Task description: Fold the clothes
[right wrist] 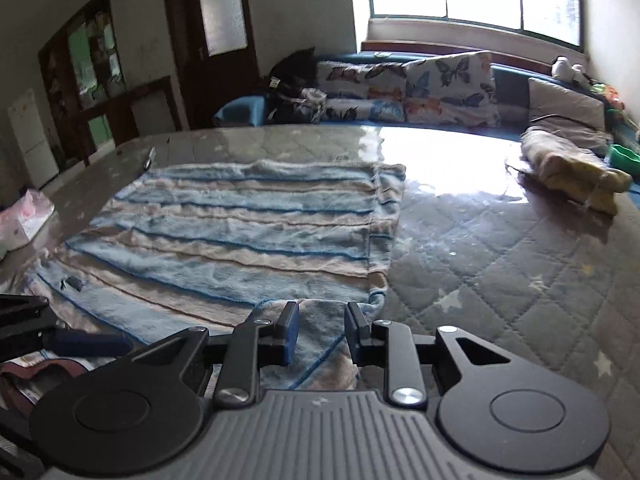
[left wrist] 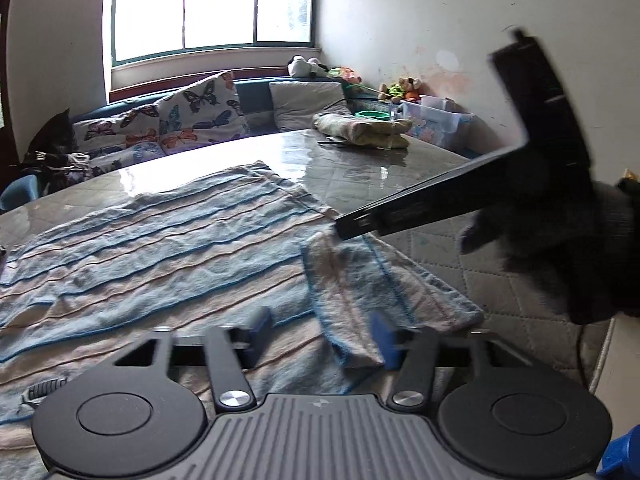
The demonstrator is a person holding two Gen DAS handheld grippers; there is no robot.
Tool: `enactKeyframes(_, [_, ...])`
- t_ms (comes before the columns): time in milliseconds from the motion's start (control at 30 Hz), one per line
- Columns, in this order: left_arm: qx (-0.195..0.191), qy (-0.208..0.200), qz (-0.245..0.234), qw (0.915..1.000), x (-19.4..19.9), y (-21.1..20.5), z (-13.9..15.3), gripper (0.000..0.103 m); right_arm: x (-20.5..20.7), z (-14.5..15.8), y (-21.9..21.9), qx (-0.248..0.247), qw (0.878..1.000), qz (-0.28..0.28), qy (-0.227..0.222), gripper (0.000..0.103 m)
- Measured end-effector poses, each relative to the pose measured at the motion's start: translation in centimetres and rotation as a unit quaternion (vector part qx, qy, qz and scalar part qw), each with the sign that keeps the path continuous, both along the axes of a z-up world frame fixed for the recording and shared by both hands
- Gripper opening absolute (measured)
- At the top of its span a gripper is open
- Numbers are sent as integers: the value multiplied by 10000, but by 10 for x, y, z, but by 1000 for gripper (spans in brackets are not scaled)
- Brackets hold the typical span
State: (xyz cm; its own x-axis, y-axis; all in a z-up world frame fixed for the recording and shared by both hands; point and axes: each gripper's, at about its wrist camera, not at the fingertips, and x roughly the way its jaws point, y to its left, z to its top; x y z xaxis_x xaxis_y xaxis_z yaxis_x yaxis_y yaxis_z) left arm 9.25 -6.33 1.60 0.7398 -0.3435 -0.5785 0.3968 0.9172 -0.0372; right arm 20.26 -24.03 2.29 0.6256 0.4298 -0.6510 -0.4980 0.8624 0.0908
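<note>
A blue and beige striped fleece garment lies spread flat on the glossy quilted table; it also shows in the right wrist view. Its near right corner is turned over onto itself. My left gripper is open, low over the garment's near edge, its blue pads either side of the turned-over corner. My right gripper is open just above the garment's near right corner. In the left wrist view the right gripper's body is held by a black-gloved hand, its tip by the garment's right edge.
A folded yellow and beige cloth lies at the table's far right, also in the right wrist view. Butterfly-print pillows line a bench behind the table. A storage bin sits by the wall. A pink tissue pack is at left.
</note>
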Motion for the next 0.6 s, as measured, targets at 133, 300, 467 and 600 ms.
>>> enactKeyframes(133, [34,38,-102,9999,2,-4,-5,32,7,-12,9,-192,9998,107,31,24])
enactKeyframes(300, [196,148,-152,9996,3,-7,-13,27,2,-9,5,-179,9997,131,-30,24])
enactKeyframes(467, [209,197,-138,9995,3,-4,-16,27,-31,6,-3,-190,9991,363,-139,24])
enactKeyframes(600, [191,224,-86,9995,2,-2,-15,28,-63,6,-5,-275,9977,612,-115,24])
